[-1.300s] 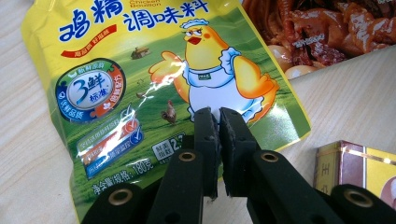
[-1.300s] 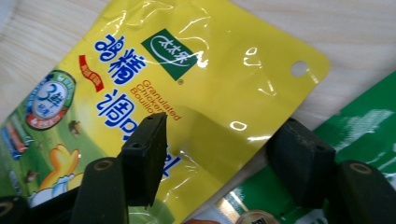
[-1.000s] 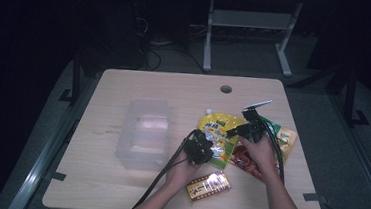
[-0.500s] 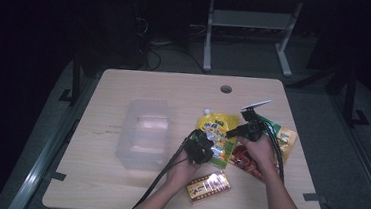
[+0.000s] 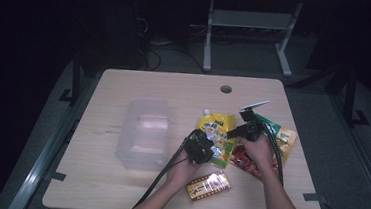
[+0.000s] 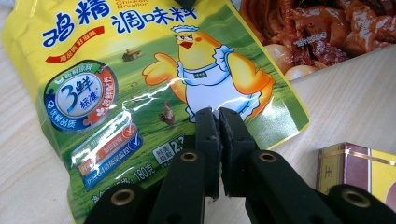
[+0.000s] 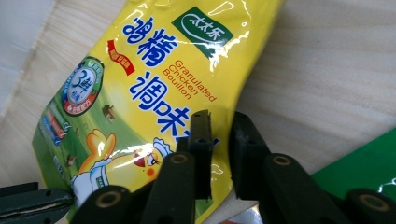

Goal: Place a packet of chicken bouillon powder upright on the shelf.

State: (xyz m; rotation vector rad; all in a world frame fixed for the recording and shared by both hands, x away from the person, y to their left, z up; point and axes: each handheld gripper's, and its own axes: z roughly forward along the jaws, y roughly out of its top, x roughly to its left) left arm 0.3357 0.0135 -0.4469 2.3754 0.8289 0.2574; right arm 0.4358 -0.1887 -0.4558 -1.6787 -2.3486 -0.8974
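Glossy yellow chicken-bouillon pouch (image 5: 217,137), long axis twelve-to-six, pinched between left gripper (image 5: 211,147) at six, clamped, and right gripper (image 7: 218,140) at three, jaws just closing, apparently on its edge.

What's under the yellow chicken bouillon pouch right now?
Mostly bare table. The yellow bouillon pouch has its lower right edge lying over the red food packet. Whatever else lies beneath it is covered by the pouch itself.
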